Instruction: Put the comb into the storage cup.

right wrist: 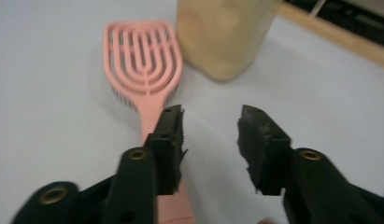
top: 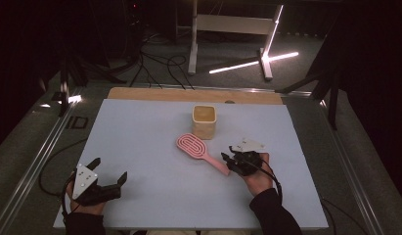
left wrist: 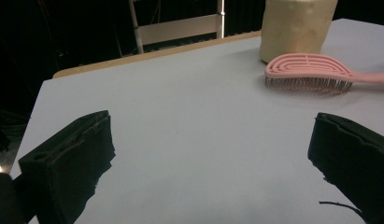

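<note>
A pink hairbrush lies flat near the middle of the pale table, its handle pointing to the near right. Just behind the brush head stands a cream cup. My right gripper is at the handle's end. In the right gripper view this gripper is open; the brush has its handle running under the left jaw, bare table shows in the gap, and the cup is beyond. My left gripper rests wide open at the near left, holding nothing. From it the brush and cup lie far right.
A wooden strip edges the table's far side. Beyond it, on the dark floor, are a white frame, a bright light bar and loose cables. Metal rails run along both sides of the table.
</note>
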The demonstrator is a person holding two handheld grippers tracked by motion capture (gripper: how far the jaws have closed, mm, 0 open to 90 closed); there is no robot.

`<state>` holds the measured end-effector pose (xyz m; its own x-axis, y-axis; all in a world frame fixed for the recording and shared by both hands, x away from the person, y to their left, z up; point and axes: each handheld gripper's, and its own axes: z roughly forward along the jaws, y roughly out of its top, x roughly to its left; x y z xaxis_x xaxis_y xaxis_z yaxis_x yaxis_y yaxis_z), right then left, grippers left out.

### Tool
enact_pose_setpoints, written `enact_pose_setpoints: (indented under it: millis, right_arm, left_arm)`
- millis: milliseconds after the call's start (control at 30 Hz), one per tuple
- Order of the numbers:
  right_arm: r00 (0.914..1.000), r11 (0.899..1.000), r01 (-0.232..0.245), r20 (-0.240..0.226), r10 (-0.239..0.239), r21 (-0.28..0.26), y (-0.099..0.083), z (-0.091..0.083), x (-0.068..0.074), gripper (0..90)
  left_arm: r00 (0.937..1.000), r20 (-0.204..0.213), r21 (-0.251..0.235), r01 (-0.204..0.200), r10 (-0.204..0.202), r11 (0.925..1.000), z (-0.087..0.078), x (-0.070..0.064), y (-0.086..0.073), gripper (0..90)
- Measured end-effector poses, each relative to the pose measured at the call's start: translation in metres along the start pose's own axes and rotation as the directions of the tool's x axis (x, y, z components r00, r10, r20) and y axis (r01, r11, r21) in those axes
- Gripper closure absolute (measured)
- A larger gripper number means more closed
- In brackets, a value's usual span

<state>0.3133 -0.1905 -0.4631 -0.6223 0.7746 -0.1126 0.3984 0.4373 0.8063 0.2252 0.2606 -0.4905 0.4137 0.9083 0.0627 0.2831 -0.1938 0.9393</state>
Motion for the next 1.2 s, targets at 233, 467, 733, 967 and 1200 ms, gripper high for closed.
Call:
enact_pose_setpoints:
  millis: [233, 467, 733, 967, 1200]
  right_arm:
    - [0.9981, 0.985, -0.047, 0.032, 0.053, -0.168, -0.002, -0.033, -0.007, 46.4]
    - [0.9915, 0.969, -0.111, 0.044, 0.123, -0.220, -0.021, -0.057, -0.015, 26.5]
    - [0.9883, 0.962, -0.112, 0.073, 0.134, -0.248, -0.039, -0.076, -0.020, 13.7]
    - [0.9822, 0.947, -0.148, 0.070, 0.174, -0.287, -0.053, -0.087, -0.023, 12.0]
    - [0.9725, 0.932, -0.197, 0.059, 0.225, -0.304, -0.063, -0.087, -0.026, 12.0]
  left_arm:
    - [1.0000, -0.001, 0.001, 0.005, -0.005, 1.0000, 0.000, 0.001, 0.000, 0.7]
    - [1.0000, 0.003, 0.007, 0.007, -0.007, 0.9999, 0.001, 0.002, 0.000, 0.6]
    - [0.9999, 0.003, 0.004, 0.017, -0.017, 0.9999, 0.000, 0.005, 0.000, 0.5]
    - [0.9999, 0.011, -0.007, 0.005, -0.005, 1.0000, 0.000, 0.002, 0.002, 0.1]
    - [0.9995, 0.026, -0.012, -0.017, 0.017, 0.9998, 0.003, -0.004, 0.003, 0.1]
